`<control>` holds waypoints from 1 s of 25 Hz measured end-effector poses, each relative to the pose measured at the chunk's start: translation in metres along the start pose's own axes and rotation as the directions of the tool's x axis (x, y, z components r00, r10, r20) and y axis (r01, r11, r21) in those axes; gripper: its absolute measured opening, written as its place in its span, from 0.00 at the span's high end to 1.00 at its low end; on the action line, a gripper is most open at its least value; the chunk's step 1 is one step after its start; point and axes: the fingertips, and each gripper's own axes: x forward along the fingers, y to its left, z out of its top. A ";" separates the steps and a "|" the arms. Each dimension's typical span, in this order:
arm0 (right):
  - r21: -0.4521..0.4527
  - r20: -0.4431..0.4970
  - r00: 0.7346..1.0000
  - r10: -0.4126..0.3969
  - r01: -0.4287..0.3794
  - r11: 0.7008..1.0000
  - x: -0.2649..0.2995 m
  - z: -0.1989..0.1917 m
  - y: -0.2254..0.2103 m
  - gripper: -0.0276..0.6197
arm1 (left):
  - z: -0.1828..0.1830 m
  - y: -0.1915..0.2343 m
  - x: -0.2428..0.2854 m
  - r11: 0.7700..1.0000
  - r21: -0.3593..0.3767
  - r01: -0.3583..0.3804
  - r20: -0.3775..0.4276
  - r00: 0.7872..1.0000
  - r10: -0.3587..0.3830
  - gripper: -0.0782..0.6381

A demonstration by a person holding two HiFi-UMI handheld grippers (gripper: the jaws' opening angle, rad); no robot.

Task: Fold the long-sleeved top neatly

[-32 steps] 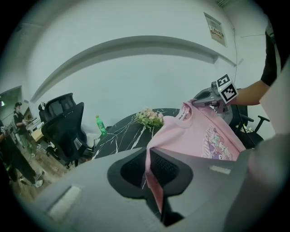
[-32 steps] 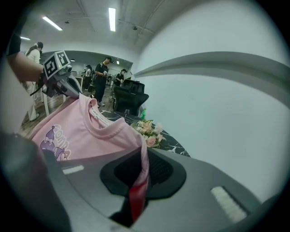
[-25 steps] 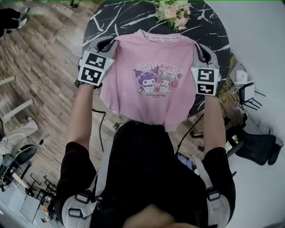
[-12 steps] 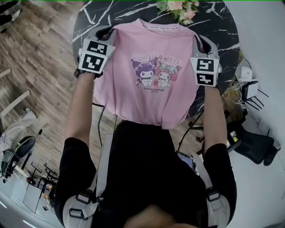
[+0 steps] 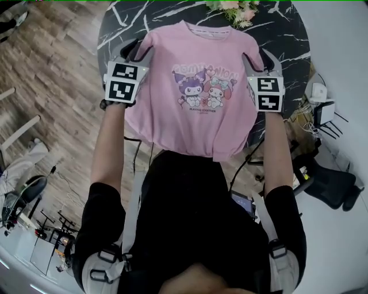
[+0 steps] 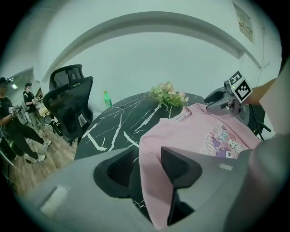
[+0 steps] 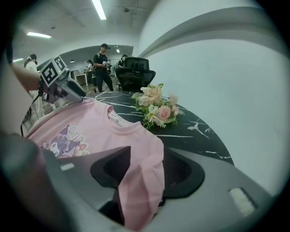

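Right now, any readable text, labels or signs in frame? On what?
None legible.
Pink top: arched lettering above the cartoon print, small lines below, collar-band print, all too blurred.
Wall notice: too small.
Marker cubes: square codes, no words.

The head view looks steeply down from above the person onto the round black table (image 5: 282, 23). It takes in the whole pink top (image 5: 195, 115) and the flowers (image 5: 233, 8) at the far edge. The left gripper view sits low and close at the top's left sleeve, facing right and far. The right gripper view mirrors it from the right sleeve, facing left and far. All three share the top, table and flowers.
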 end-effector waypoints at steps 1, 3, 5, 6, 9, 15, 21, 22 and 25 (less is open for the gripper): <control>0.006 0.004 1.000 -0.008 0.008 1.000 -0.005 -0.002 0.002 0.63 | -0.001 -0.002 -0.006 1.000 -0.004 0.002 0.006 1.000 -0.002 0.61; 0.015 0.012 1.000 -0.022 0.022 1.000 -0.018 -0.007 0.008 0.63 | -0.003 -0.007 -0.021 1.000 -0.011 0.007 0.023 1.000 -0.007 0.61; 0.022 0.015 0.999 -0.029 0.028 0.999 -0.034 -0.013 0.019 0.63 | -0.006 -0.018 -0.037 1.000 -0.014 0.019 0.040 0.999 -0.019 0.61; 0.024 0.015 0.999 -0.030 0.029 0.999 -0.043 -0.016 0.025 0.63 | -0.008 -0.024 -0.045 1.000 -0.011 0.025 0.048 0.999 -0.024 0.61; 0.026 0.011 1.000 -0.028 0.028 0.999 -0.066 -0.030 0.046 0.64 | -0.017 -0.043 -0.068 0.999 0.009 0.040 0.067 0.997 -0.041 0.62; 0.057 0.002 0.999 -0.041 0.041 0.998 -0.112 -0.060 0.084 0.64 | -0.041 -0.086 -0.103 0.995 0.038 0.097 0.066 0.993 -0.099 0.63; 0.080 -0.027 1.000 -0.009 0.011 0.997 -0.153 -0.108 0.134 0.64 | -0.067 -0.140 -0.131 0.984 0.074 0.162 0.047 0.985 -0.165 0.64; 0.085 -0.038 0.999 0.005 -0.001 0.996 -0.158 -0.118 0.145 0.64 | -0.072 -0.149 -0.135 0.981 0.082 0.174 0.041 0.983 -0.177 0.64; 0.097 -0.068 0.995 0.070 -0.063 0.993 -0.176 -0.143 0.185 0.64 | -0.087 -0.177 -0.144 0.971 0.100 0.218 0.022 0.975 -0.221 0.64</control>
